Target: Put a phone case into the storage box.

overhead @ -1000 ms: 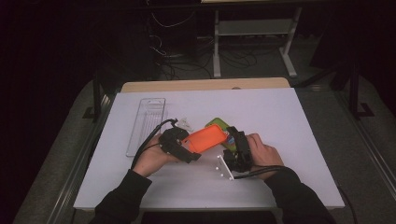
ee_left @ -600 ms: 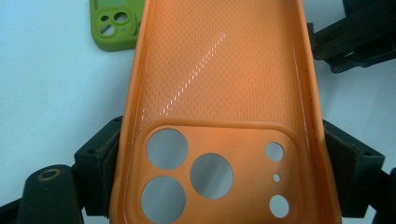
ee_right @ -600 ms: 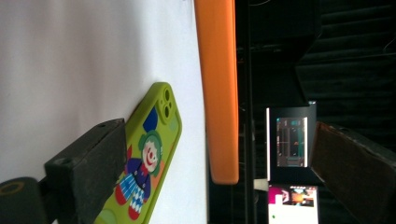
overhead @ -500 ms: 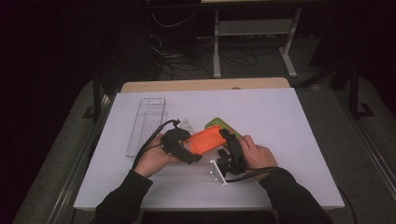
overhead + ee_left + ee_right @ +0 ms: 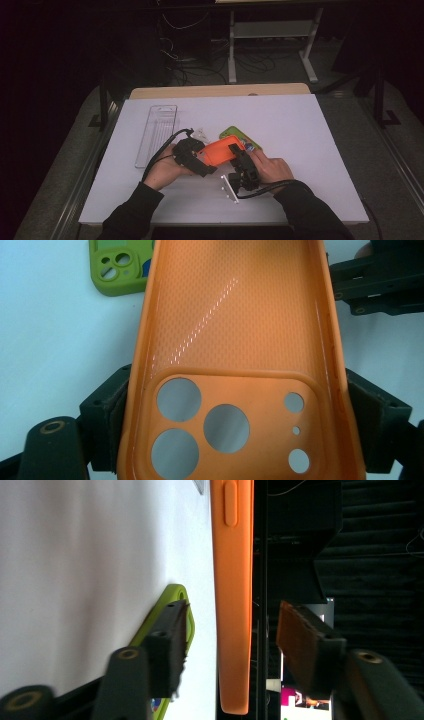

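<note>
A: Why is the table (image 5: 310, 150) so bare around you?

B: I need room; the clear tray (image 5: 156, 134) lies at the left, well apart; the green case (image 5: 239, 137) lies flat just behind my hands.

A: And the orange case (image 5: 220, 152)?

B: I hold it above the table, between both hands, so the other side can be taken; my left gripper (image 5: 196, 161) is clamped on its camera end, pads on both edges.

A: The right gripper (image 5: 241, 158)?

B: Its jaws have just been closing; they stand half wide around the other end; the pads (image 5: 300, 645) do not press yet.
</note>
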`<act>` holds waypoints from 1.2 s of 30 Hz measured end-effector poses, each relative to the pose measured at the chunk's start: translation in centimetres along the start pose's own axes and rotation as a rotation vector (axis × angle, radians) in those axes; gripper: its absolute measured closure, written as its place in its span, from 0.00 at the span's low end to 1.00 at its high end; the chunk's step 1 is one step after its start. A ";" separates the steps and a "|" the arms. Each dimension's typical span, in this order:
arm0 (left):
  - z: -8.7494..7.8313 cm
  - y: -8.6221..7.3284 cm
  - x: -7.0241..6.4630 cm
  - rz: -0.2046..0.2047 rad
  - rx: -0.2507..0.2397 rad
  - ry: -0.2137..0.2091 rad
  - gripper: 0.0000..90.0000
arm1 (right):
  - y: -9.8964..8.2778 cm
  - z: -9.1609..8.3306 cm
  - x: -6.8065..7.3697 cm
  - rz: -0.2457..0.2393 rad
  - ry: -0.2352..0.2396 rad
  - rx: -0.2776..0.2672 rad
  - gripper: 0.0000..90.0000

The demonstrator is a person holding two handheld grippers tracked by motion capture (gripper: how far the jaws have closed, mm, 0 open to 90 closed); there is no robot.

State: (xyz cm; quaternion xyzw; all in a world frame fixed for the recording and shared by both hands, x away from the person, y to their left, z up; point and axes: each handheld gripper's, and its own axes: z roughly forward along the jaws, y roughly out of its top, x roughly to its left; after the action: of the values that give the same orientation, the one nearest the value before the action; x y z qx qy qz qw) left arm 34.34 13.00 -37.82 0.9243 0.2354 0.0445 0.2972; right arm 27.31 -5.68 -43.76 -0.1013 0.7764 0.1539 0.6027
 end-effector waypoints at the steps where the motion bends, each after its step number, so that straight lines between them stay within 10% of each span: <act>1: 0.0 0.0 0.0 0.000 -0.001 0.000 0.18 | 0.0 0.0 0.0 -0.007 0.001 -0.006 0.53; 17: 0.1 0.0 -0.1 -0.004 -0.004 -0.004 0.18 | 0.2 -0.2 0.1 -0.042 0.005 -0.028 0.85; 36: -0.7 -0.4 0.4 0.009 -0.067 -0.018 0.00 | 0.0 -0.3 -0.1 -0.031 0.019 -0.011 0.87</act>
State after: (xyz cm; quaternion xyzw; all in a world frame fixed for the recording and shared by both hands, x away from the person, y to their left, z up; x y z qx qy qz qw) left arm 34.33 13.89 -37.50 0.9152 0.2269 0.0454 0.3301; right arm 27.09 -5.83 -43.66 -0.1180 0.7797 0.1477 0.5970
